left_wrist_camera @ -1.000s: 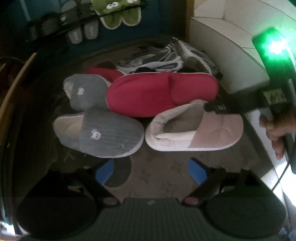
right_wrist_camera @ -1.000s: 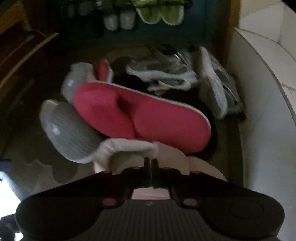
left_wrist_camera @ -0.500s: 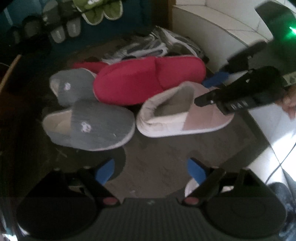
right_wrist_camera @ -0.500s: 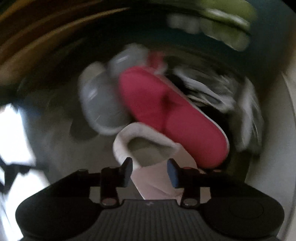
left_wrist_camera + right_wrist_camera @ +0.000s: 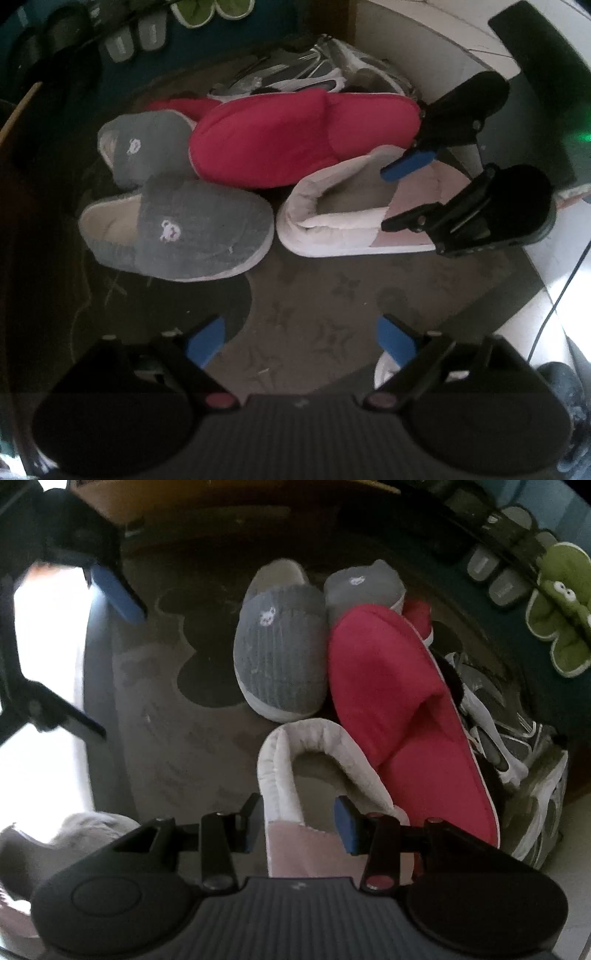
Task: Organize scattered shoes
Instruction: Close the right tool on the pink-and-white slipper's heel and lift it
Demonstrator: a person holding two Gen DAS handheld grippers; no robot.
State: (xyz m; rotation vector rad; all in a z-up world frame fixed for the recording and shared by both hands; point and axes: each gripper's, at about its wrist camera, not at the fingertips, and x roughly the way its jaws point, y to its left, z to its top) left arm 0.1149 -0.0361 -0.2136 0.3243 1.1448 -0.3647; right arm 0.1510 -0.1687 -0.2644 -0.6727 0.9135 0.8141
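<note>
A pink slipper with a white collar (image 5: pixel 332 221) (image 5: pixel 291 771) lies on the dark star-patterned mat (image 5: pixel 332 295). My right gripper (image 5: pixel 299 823) (image 5: pixel 386 199) hangs over its opening, jaws apart. One finger is outside the collar wall and the blue pad (image 5: pixel 343 827) is inside, with a gap showing. A red slipper (image 5: pixel 295 140) and two grey slippers (image 5: pixel 192 229) (image 5: pixel 147 147) lie beside it. My left gripper (image 5: pixel 301 339) hovers over bare mat in front of them. Its jaws are opening and nothing is between them.
Grey-and-white sneakers (image 5: pixel 306 74) are piled behind the red slipper, against a white couch base (image 5: pixel 424 44). A shoe rack at the back holds green frog slippers (image 5: pixel 561 609) and grey sandals (image 5: pixel 118 44). A second pink slipper (image 5: pixel 85 830) lies at the mat's near edge.
The right gripper rolled, went from shut to open, and came down over the pink slipper's collar. The left gripper sank slightly and its fingers spread wider.
</note>
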